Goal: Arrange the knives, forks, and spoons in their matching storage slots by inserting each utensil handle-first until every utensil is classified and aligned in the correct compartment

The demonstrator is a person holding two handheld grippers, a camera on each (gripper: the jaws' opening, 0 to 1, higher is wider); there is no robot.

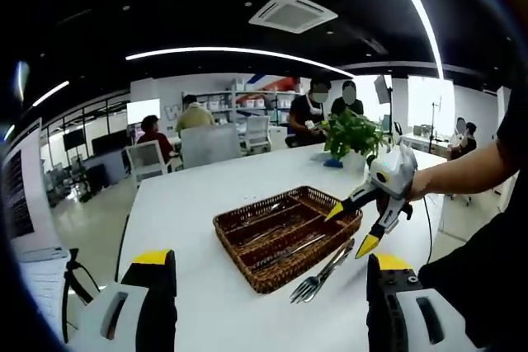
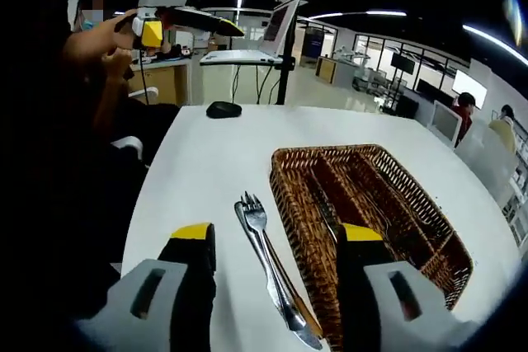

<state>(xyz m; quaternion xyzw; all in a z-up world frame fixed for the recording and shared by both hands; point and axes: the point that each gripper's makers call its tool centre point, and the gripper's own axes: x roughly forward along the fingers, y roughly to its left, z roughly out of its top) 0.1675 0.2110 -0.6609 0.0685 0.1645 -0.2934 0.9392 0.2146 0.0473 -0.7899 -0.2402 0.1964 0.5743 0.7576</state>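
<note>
- We still must pick a fork [image 2: 257,218] beside the basket [image 2: 429,228]; both our claws, left [image 1: 268,274] and right [image 2: 276,245], stand wide, empty.
- Next, we lower the right one over it.

Bright, even light from long ceiling strips [image 1: 247,53], arcing across both views through strong fisheye bending. Dark ceiling between strips, far windows [image 1: 429,96] blown out to white. White table [image 1: 206,195] glossy, with mild glare and soft, faint shadows beside the wicker tray [image 1: 247,241] and forks [image 2: 268,269]. Near jaws slightly soft, far office detail small and blurred. Left side of the right gripper view sunk in shadow.
</note>
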